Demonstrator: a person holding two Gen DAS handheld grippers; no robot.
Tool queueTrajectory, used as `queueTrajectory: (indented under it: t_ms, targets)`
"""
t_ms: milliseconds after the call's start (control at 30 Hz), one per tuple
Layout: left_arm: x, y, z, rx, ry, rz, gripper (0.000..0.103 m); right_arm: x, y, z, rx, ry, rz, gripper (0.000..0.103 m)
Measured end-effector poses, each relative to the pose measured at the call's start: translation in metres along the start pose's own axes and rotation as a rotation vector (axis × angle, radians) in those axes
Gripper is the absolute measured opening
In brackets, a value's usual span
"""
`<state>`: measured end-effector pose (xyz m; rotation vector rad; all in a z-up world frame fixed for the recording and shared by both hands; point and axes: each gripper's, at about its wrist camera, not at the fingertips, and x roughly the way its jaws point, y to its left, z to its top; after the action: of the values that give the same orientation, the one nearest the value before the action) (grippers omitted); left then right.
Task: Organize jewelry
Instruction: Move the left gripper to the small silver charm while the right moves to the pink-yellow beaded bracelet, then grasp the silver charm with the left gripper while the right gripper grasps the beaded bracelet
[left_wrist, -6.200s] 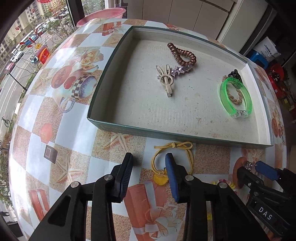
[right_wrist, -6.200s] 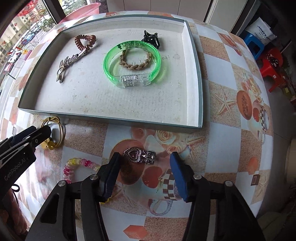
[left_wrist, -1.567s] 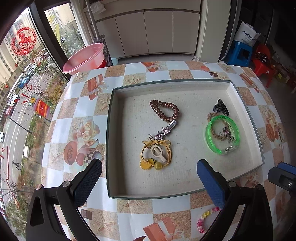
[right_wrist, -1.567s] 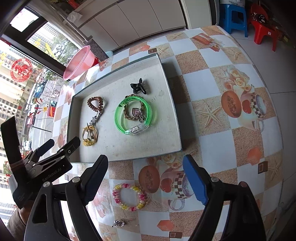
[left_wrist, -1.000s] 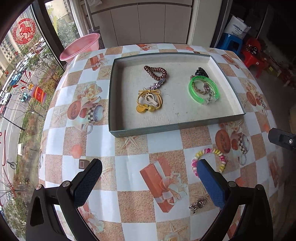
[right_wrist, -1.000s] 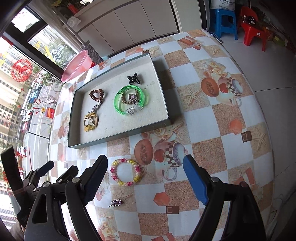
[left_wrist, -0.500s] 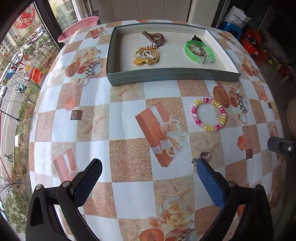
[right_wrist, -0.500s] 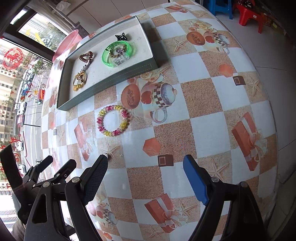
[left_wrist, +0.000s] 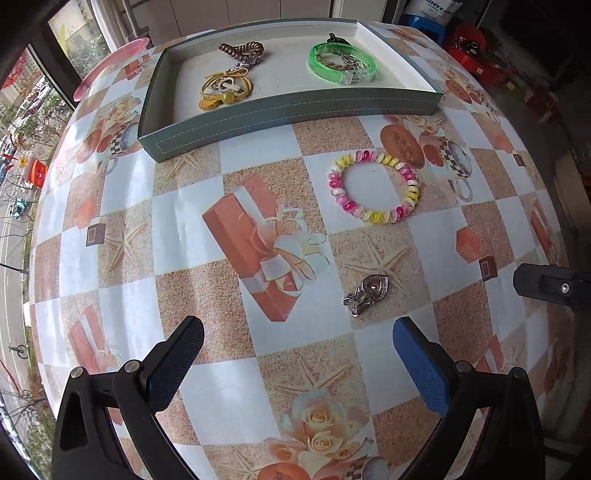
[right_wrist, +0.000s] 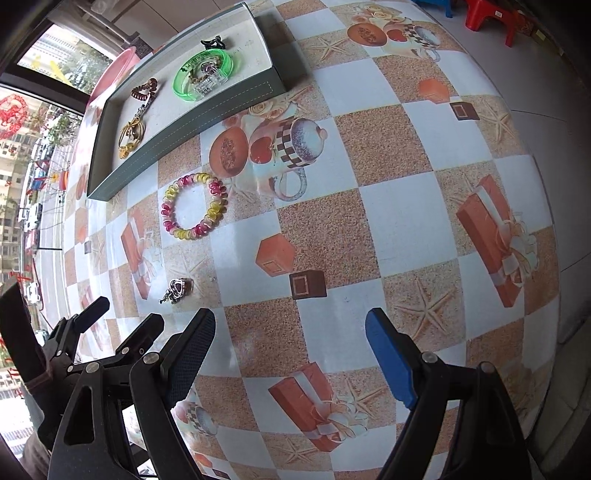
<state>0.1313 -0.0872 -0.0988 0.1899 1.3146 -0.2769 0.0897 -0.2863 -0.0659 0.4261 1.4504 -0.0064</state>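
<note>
A grey-green tray (left_wrist: 295, 107) (right_wrist: 207, 110) stands at the far side of the table. It holds a green bangle (left_wrist: 341, 62) (right_wrist: 207, 75), a yellow hair tie (left_wrist: 227, 90) (right_wrist: 131, 134), a brown spiral tie (left_wrist: 240, 48) and a black claw clip (right_wrist: 212, 42). A pink-and-yellow spiral bracelet (left_wrist: 373, 186) (right_wrist: 194, 206) and a silver heart clip (left_wrist: 365, 293) (right_wrist: 176, 290) lie on the tablecloth. My left gripper (left_wrist: 299, 354) is open and empty, just short of the heart clip. My right gripper (right_wrist: 290, 345) is open and empty, right of the clip.
A pink basin (left_wrist: 110, 64) sits at the table's far left edge by the window. Red and blue stools (right_wrist: 491, 14) stand on the floor beyond the table. The left gripper (right_wrist: 103, 332) shows at the lower left of the right wrist view.
Both grippers have drawn back and down from the tray toward the near side of the table. The heart clip now lies close in front of the left gripper. Both stay open.
</note>
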Motion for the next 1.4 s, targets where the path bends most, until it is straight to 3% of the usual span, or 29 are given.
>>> queueTrajectory:
  t_ms: [167,933,1233,1400]
  targets:
    - [0.012,-0.014,0.005,0.062,0.008,0.018,0.103,0.005,-0.001,0.001,-0.001,0.008,-0.005,0.086]
    - [0.029,-0.015,0.009,0.012,-0.027,0.029,0.100,0.044,0.064,0.070,-0.177,-0.030,-0.051,0.085]
    - [0.025,-0.019,0.010,0.013,-0.043,0.023,0.094,0.059,0.091,0.075,-0.284,-0.060,-0.128,0.064]
    - [0.021,-0.025,0.013,0.032,-0.049,0.010,0.080,0.066,0.110,0.073,-0.371,-0.082,-0.218,0.050]
